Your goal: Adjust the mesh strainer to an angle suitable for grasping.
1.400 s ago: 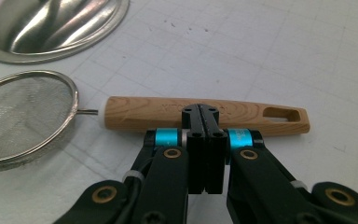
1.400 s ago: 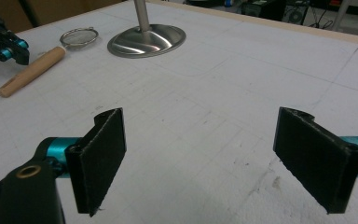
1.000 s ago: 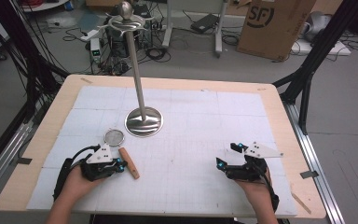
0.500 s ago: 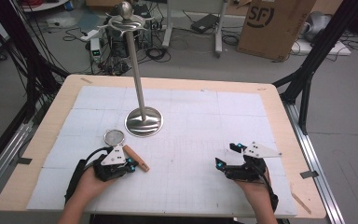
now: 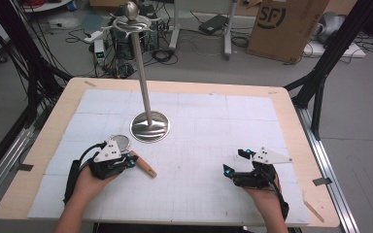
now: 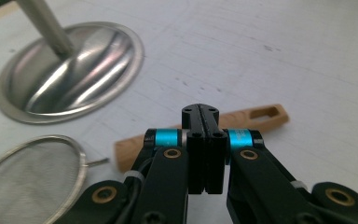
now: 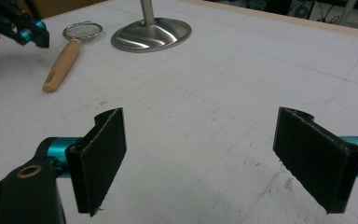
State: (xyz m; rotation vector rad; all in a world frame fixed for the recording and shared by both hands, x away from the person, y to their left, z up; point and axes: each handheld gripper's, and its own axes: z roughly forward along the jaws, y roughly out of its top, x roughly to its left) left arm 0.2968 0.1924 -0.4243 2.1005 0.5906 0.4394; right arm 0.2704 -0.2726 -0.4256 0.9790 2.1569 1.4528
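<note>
A small strainer lies on the white mat, its wire mesh bowl toward the stand and its wooden handle pointing to the right front. My left gripper hovers just over the bowl end of the handle, jaws shut with nothing between them. In the left gripper view the shut jaws stand in front of the handle, with the mesh bowl at lower left. My right gripper rests low at the right front, open and empty; its pads stand wide apart over bare mat.
A steel stand with a round base and a tall pole rises behind the strainer; its base is close to the left gripper. The wooden table edge frames the mat. Cables and a cardboard box lie on the floor beyond.
My left gripper has shifted a little to the right and risen above the strainer's handle, still shut. The strainer and the right gripper have not moved.
</note>
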